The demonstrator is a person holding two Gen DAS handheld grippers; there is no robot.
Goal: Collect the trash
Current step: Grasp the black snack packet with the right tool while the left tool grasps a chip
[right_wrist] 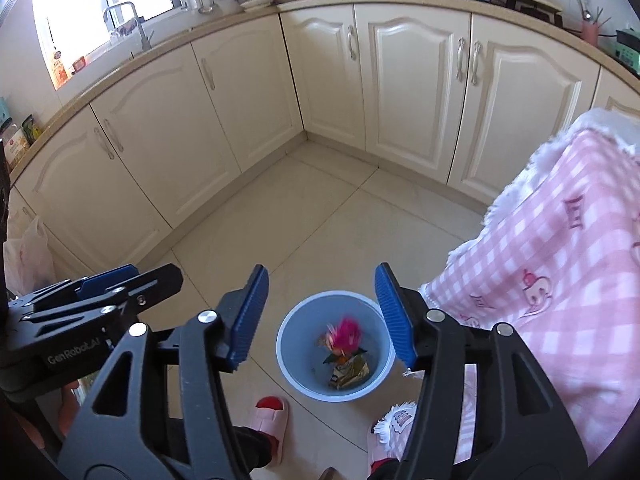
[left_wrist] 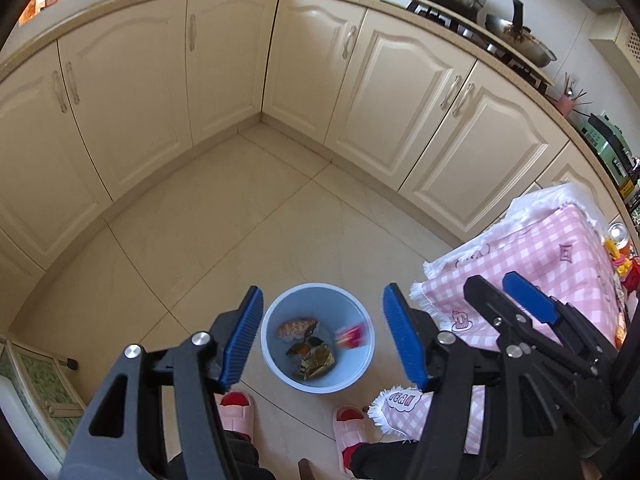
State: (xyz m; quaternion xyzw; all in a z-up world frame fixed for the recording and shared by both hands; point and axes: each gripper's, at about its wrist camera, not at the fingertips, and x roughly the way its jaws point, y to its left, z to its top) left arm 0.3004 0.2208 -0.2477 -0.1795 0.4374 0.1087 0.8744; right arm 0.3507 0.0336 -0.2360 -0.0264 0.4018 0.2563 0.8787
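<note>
A light blue trash bin point(left_wrist: 362, 376) stands on the tiled floor below both grippers; it also shows in the right wrist view point(right_wrist: 288, 364). Inside lie an orange-white wrapper point(left_wrist: 296, 328), a gold crumpled wrapper point(left_wrist: 318, 362) and a blurred pink wrapper point(left_wrist: 351, 336), which shows mid-air over the bin in the right wrist view point(right_wrist: 345, 333). My left gripper point(left_wrist: 323, 334) is open and empty above the bin. My right gripper point(right_wrist: 322, 316) is open and empty above the bin, and appears at the right in the left wrist view point(left_wrist: 504, 292).
A table with a pink checked cloth point(left_wrist: 532, 256) stands right of the bin, also in the right wrist view point(right_wrist: 560, 264). Cream cabinets point(right_wrist: 412, 92) line the corner behind. The person's pink slippers point(left_wrist: 238, 412) stand just before the bin. A white bag point(right_wrist: 24, 256) sits at left.
</note>
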